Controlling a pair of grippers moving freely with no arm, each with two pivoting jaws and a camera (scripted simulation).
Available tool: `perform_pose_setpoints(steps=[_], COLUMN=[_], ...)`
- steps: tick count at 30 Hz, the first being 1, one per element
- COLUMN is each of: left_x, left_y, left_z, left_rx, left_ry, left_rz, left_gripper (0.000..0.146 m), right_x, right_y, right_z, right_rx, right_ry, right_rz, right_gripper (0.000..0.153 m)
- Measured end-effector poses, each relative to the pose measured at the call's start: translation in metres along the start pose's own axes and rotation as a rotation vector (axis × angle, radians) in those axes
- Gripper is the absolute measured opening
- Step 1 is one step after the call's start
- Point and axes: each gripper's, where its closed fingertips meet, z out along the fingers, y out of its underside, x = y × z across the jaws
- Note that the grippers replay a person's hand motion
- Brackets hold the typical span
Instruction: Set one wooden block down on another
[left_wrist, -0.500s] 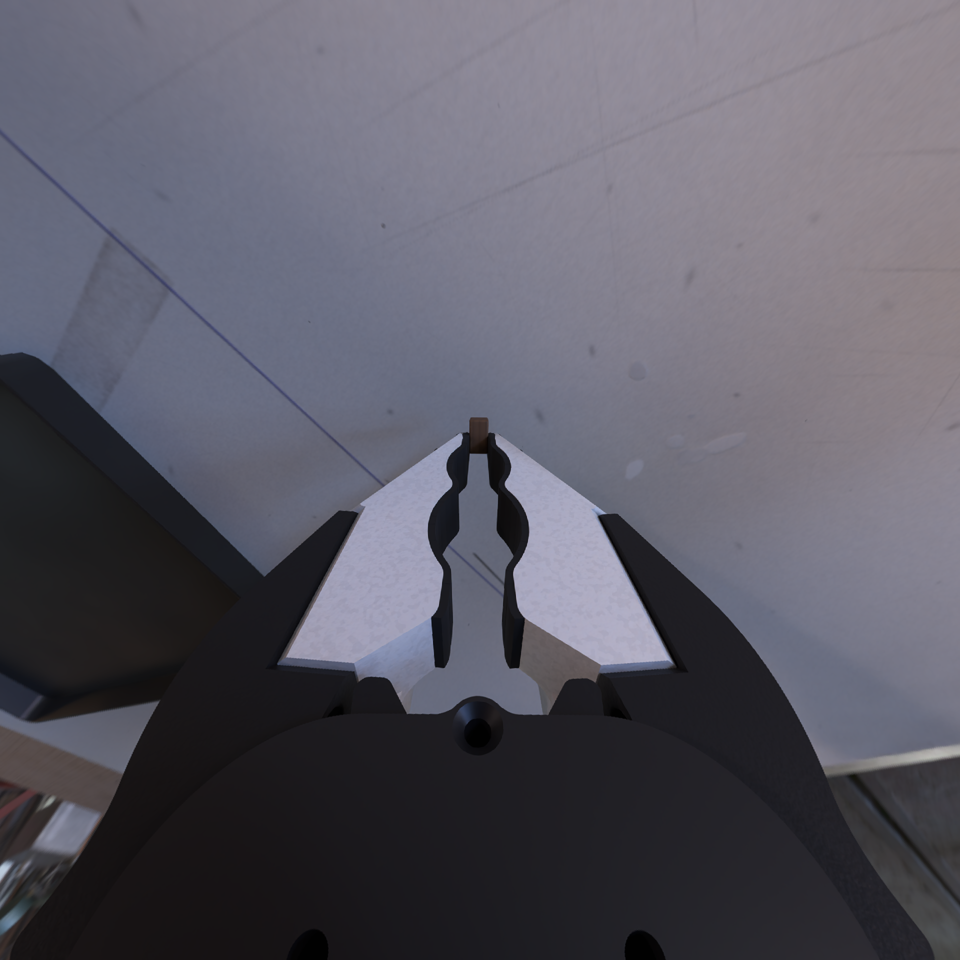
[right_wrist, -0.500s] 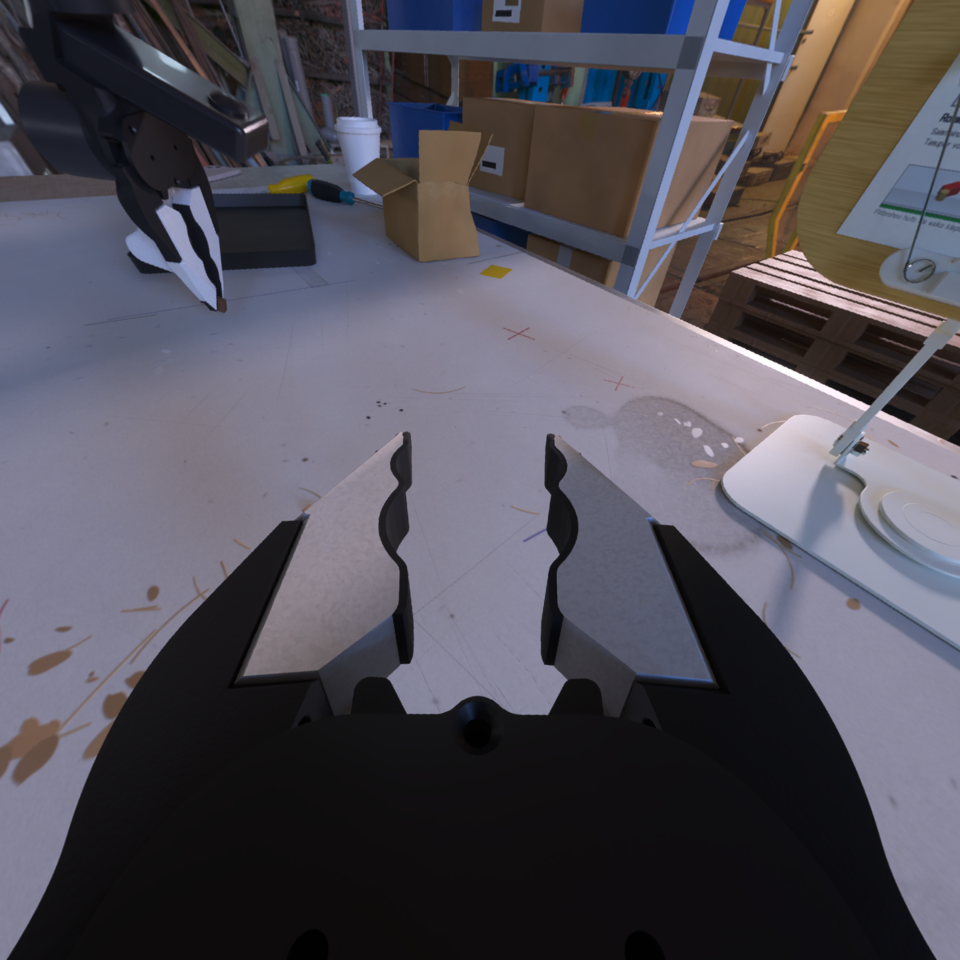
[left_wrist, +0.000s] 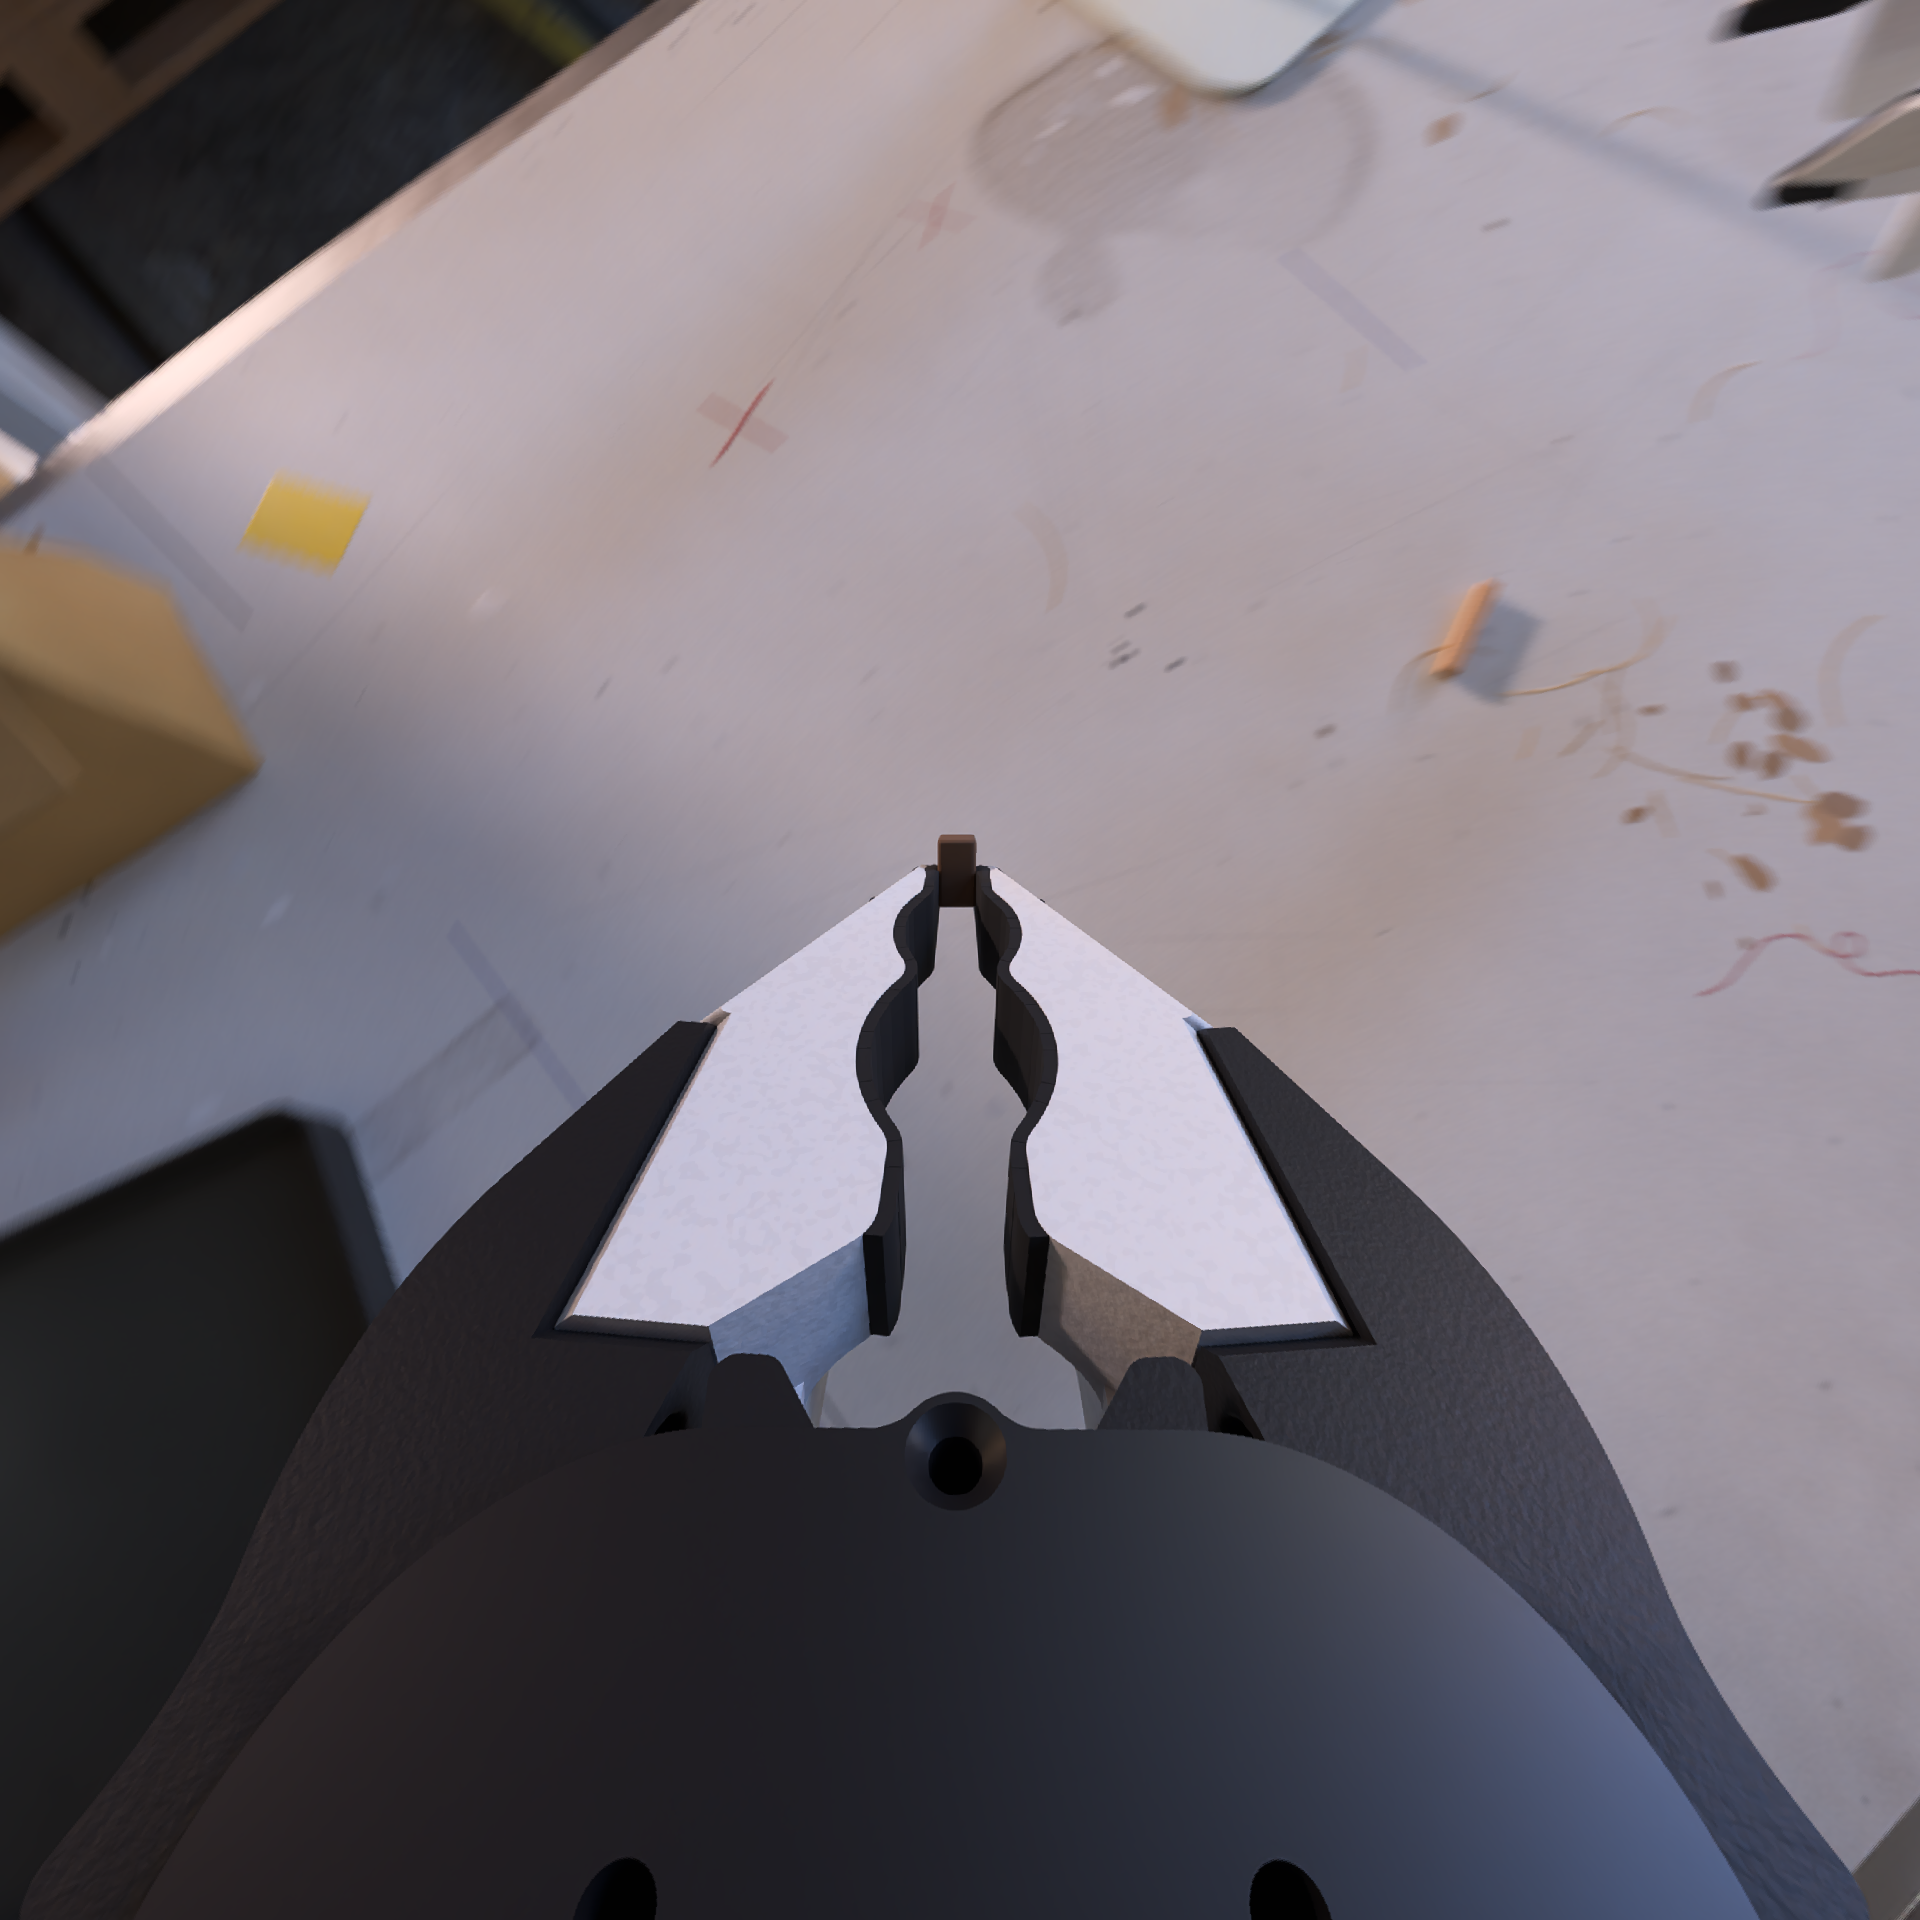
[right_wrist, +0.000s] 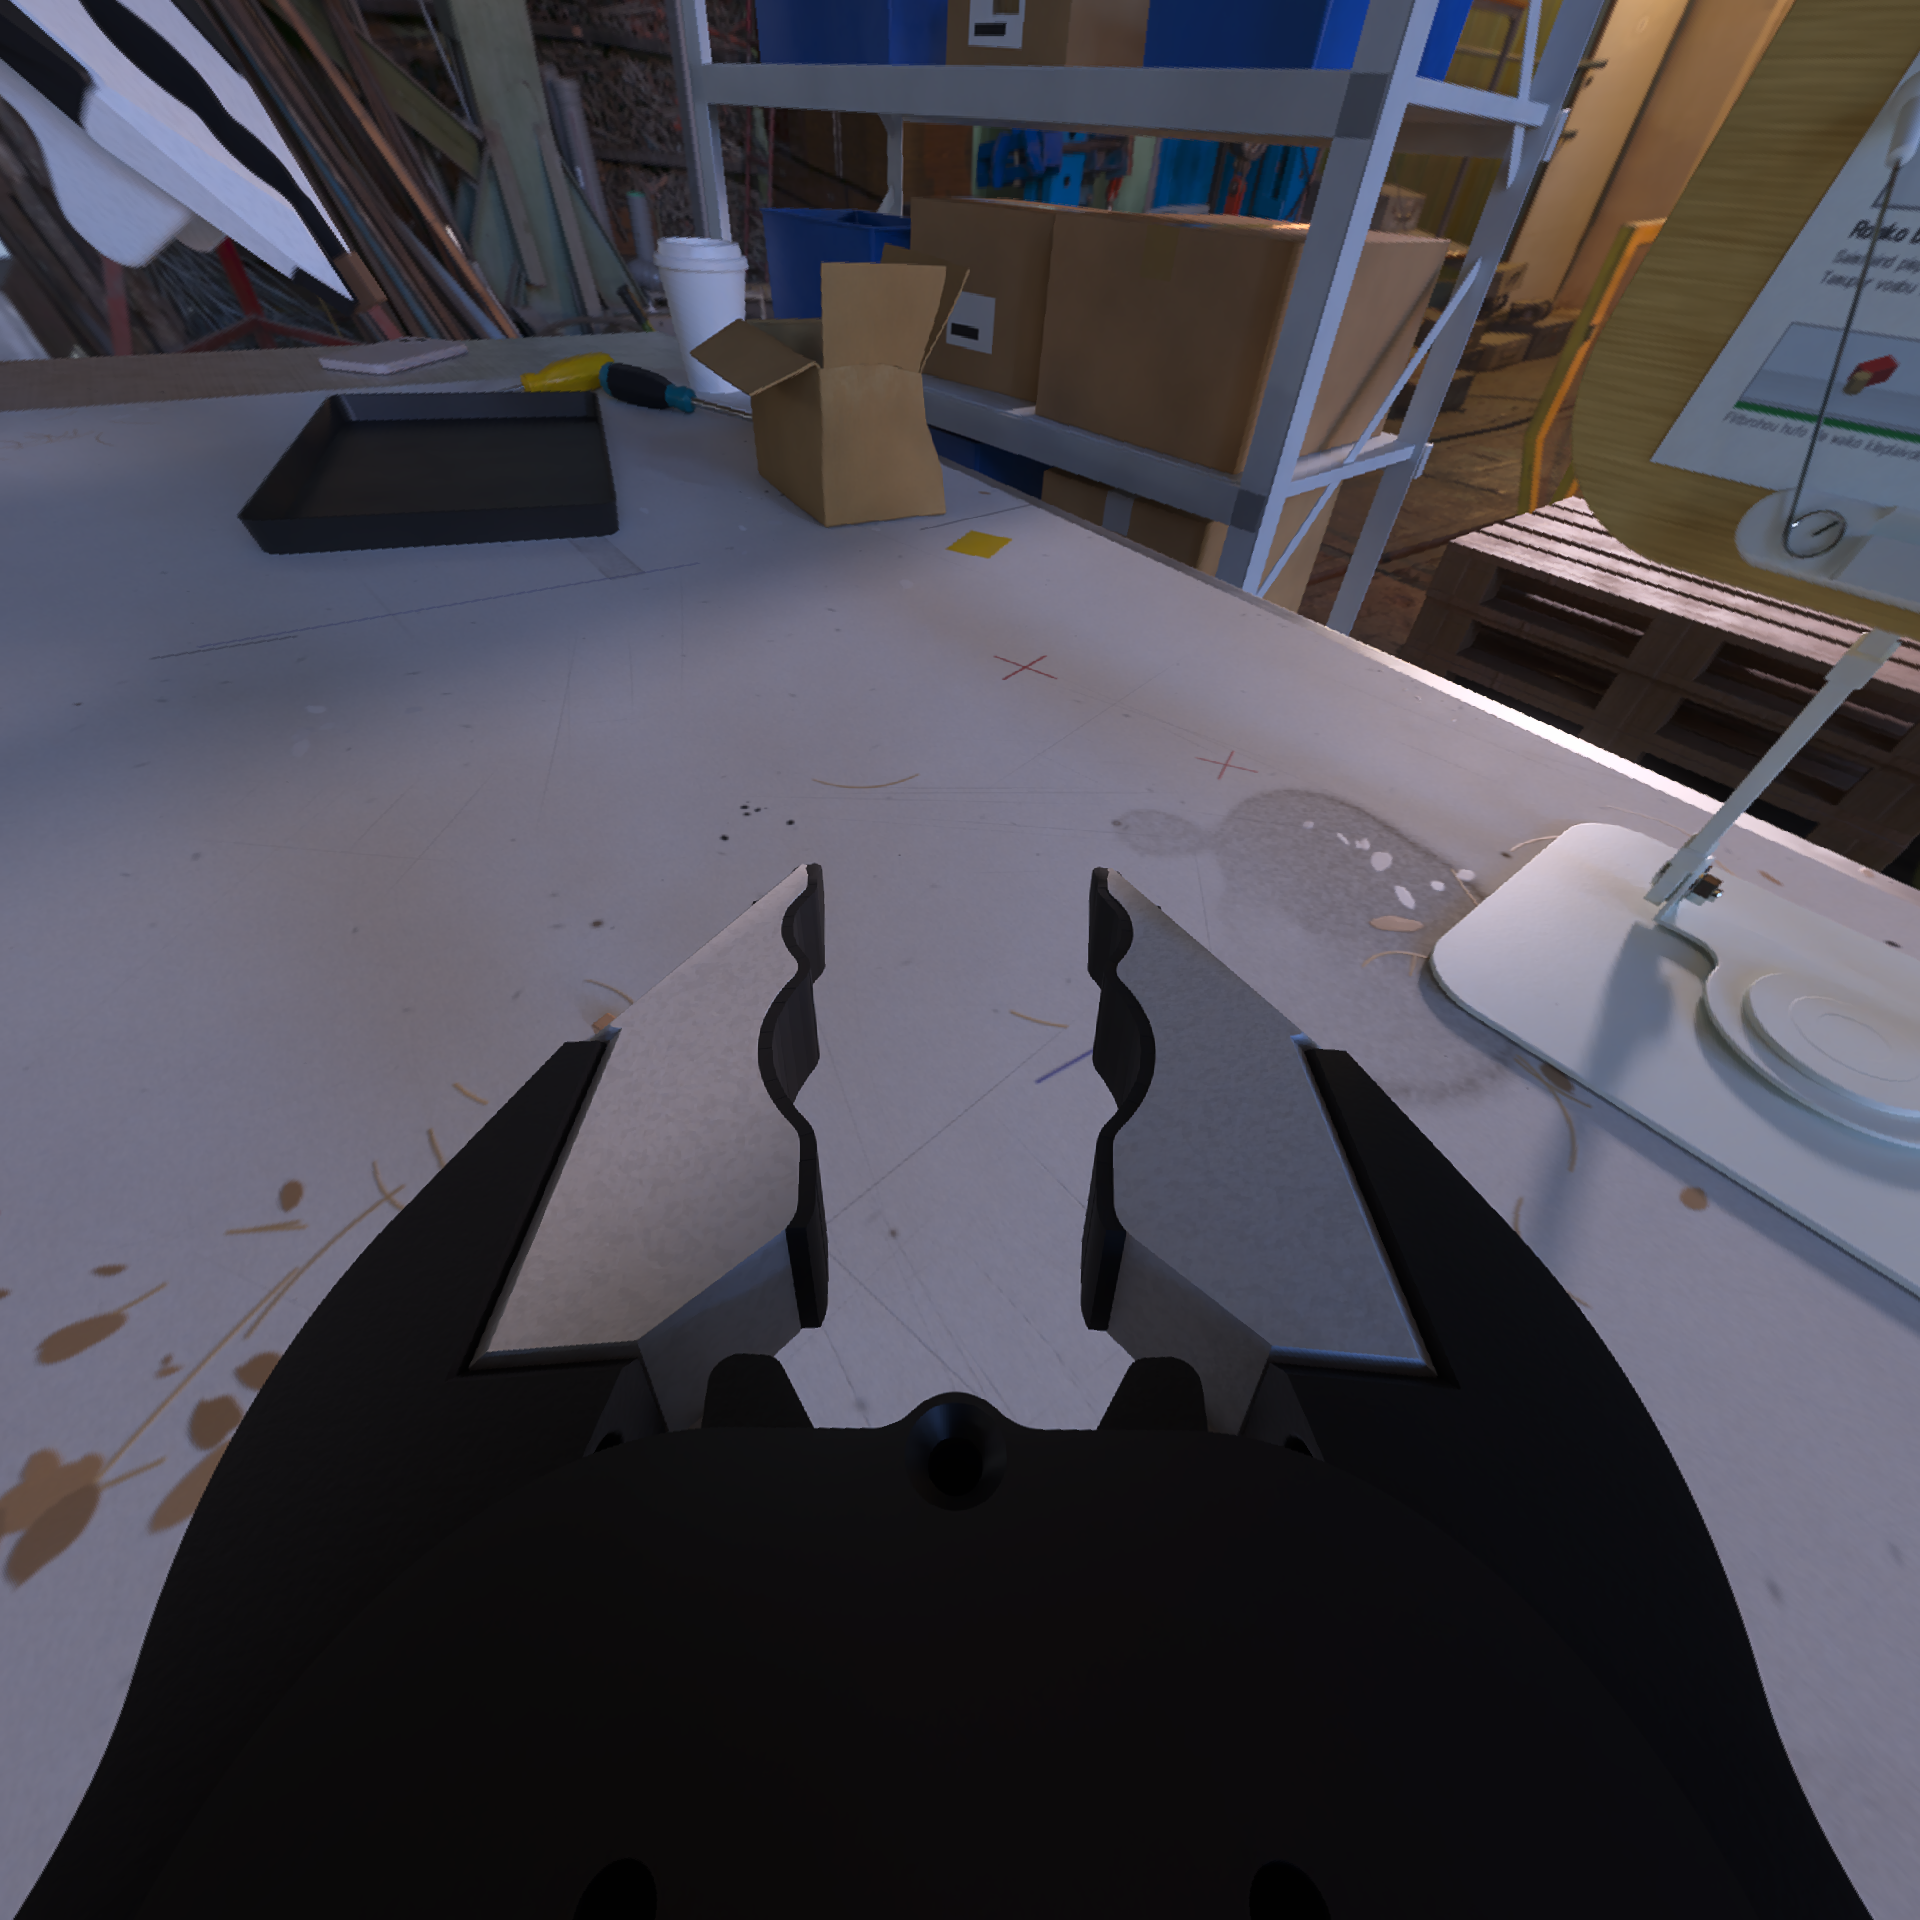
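Observation:
My left gripper (left_wrist: 956, 881) is shut on a small dark brown wooden block (left_wrist: 956, 852), pinched at the fingertips and held high above the table. A second, lighter wooden block (left_wrist: 1463, 630) lies on the white table, ahead and to the right of it, next to wood shavings. My right gripper (right_wrist: 956, 883) is open and empty, low over the table. The left gripper also shows in the top left corner of the right wrist view (right_wrist: 177, 145), up in the air. The lighter block does not show in the right wrist view.
A black tray (right_wrist: 436, 473) and an open cardboard box (right_wrist: 842, 416) stand at the far side of the table. A white stand base (right_wrist: 1662, 1018) lies at the right. The table edge (right_wrist: 1455, 675) runs along the right, with shelving beyond.
The left gripper has risen and swung round with the brown block still in it, and now looks over the table middle. The right gripper has not moved.

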Motion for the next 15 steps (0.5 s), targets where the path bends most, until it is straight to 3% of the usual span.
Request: perform_pose_setpoints(steps=[3,6,11,15], left_x=[0.055,0.110,0.172,0.196], left_y=[-0.031,-0.039,-0.020,-0.001], left_z=[0.021,0.065,0.147,0.187], left_rx=[-0.007,-0.085,-0.271,-0.389], left_ry=[0.083,0.170,0.232,0.267], left_rz=[0.142,0.258,0.385,0.427], left_gripper=[0.006,0.006,0.006,0.006], right_x=[0.004,0.010,0.018,0.015], right_y=[-0.001,0.000,-0.001,-0.001], right_z=[-0.001,-0.003,-0.006,-0.006], right_rx=[0.007,0.014,0.026,0.025], right_ry=[0.018,0.039,0.053,0.047], right_rz=[-0.005,0.006,0.035,0.024], right_gripper=[0.050,0.049,0.049,0.049])
